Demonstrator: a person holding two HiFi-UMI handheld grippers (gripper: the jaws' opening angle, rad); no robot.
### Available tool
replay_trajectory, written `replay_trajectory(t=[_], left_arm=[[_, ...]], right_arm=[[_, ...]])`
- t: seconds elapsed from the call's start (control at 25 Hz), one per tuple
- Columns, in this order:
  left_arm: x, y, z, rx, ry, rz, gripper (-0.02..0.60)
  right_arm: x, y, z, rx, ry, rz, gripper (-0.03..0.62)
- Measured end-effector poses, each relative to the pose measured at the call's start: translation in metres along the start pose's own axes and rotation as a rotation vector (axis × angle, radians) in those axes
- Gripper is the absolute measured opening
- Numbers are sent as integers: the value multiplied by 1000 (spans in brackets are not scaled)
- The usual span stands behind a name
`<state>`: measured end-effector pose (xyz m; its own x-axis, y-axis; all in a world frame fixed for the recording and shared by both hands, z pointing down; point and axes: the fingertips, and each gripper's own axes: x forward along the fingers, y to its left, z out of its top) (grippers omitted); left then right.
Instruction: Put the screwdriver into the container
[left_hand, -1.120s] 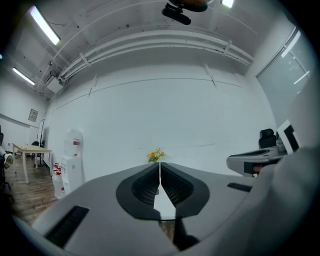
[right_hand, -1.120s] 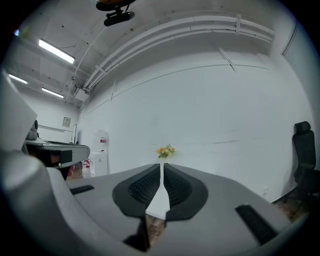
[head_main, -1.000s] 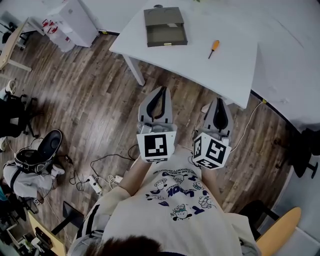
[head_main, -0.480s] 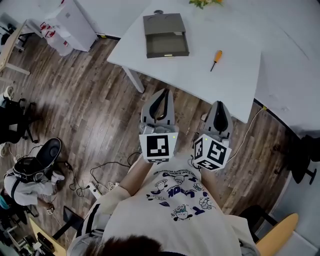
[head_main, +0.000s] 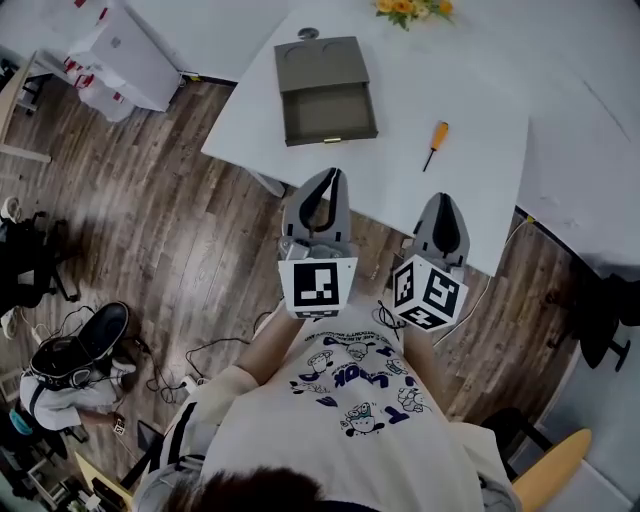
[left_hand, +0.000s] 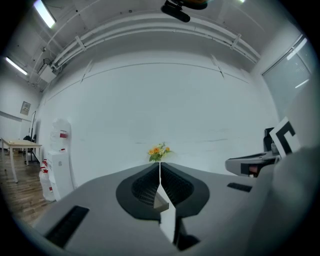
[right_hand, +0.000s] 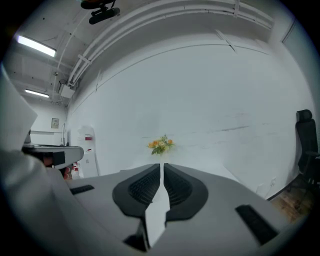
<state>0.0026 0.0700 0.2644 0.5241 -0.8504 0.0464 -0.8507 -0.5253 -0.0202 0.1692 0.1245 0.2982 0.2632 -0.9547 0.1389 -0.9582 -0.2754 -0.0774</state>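
An orange-handled screwdriver (head_main: 434, 143) lies on the white table (head_main: 470, 190), right of a flat olive-grey container (head_main: 325, 90) whose drawer stands pulled out toward me. My left gripper (head_main: 327, 178) is held at the table's near edge, below the container, jaws shut and empty. My right gripper (head_main: 442, 202) hovers over the near edge, just below the screwdriver, also shut with nothing in it. In the left gripper view my left gripper (left_hand: 160, 165) and in the right gripper view my right gripper (right_hand: 162, 166) look level across the table; neither shows the screwdriver or container.
Orange flowers (head_main: 410, 9) stand at the table's far edge, also flowers (left_hand: 158, 151) and flowers (right_hand: 160, 144). A white cabinet (head_main: 120, 50) stands on the wood floor at left. Cables and a bag (head_main: 75, 365) lie on the floor. A black chair (head_main: 605, 305) is at right.
The table with container and screwdriver has slid down the head view toward me. Both grippers have come forward to the table's near edge, still shut.
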Motion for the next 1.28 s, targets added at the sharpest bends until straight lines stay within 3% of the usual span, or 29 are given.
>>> replay_trajectory(t=[0.6, 1.28], left_arm=[[101, 19, -20, -8, 70, -106, 20], [153, 16, -60, -16, 204, -96, 20]], right_arm=[[92, -16, -9, -18, 70, -118, 41], [146, -45, -49, -10, 211, -148, 41]])
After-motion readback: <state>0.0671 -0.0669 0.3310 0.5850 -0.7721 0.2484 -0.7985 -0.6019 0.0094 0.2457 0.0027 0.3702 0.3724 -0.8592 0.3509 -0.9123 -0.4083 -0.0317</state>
